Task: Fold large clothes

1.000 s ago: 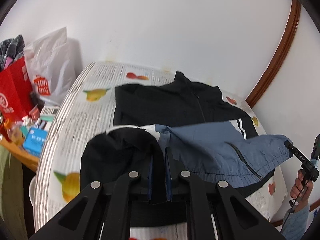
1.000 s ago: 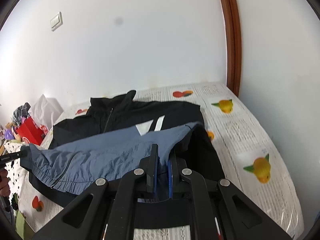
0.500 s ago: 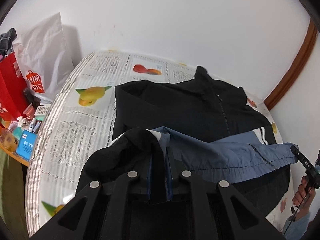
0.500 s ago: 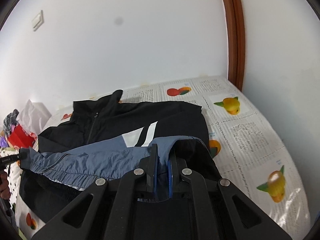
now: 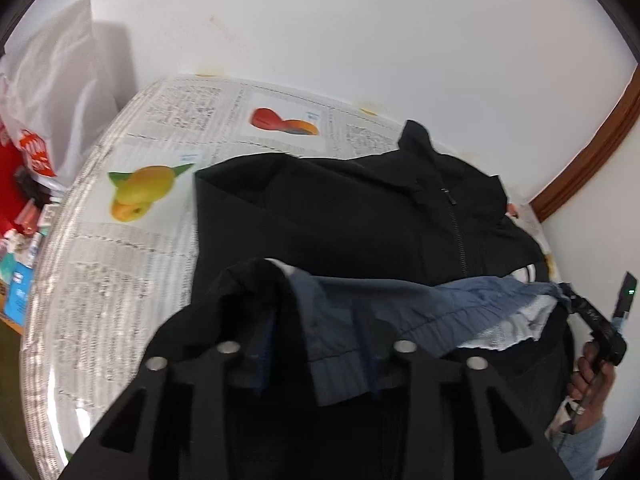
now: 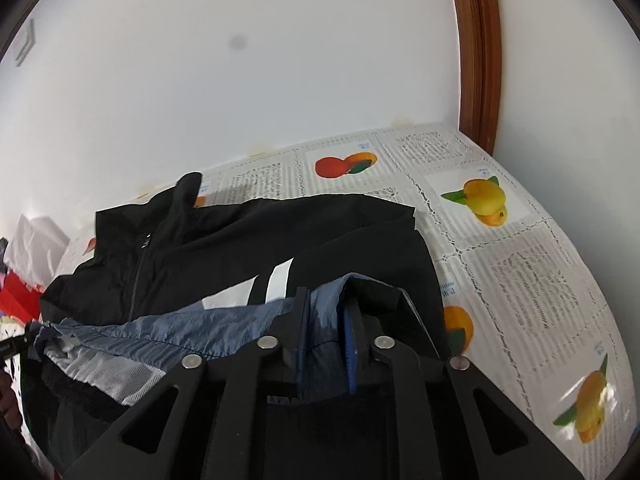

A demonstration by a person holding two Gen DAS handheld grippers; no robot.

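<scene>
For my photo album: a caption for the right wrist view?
Right tool lifts the jacket hem over the fruit-print cloth.

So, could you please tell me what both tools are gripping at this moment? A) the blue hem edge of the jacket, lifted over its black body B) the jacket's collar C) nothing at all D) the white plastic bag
A: the left tool and the right tool each pinch the blue hem of the jacket, held stretched between them over its black chest.
</scene>
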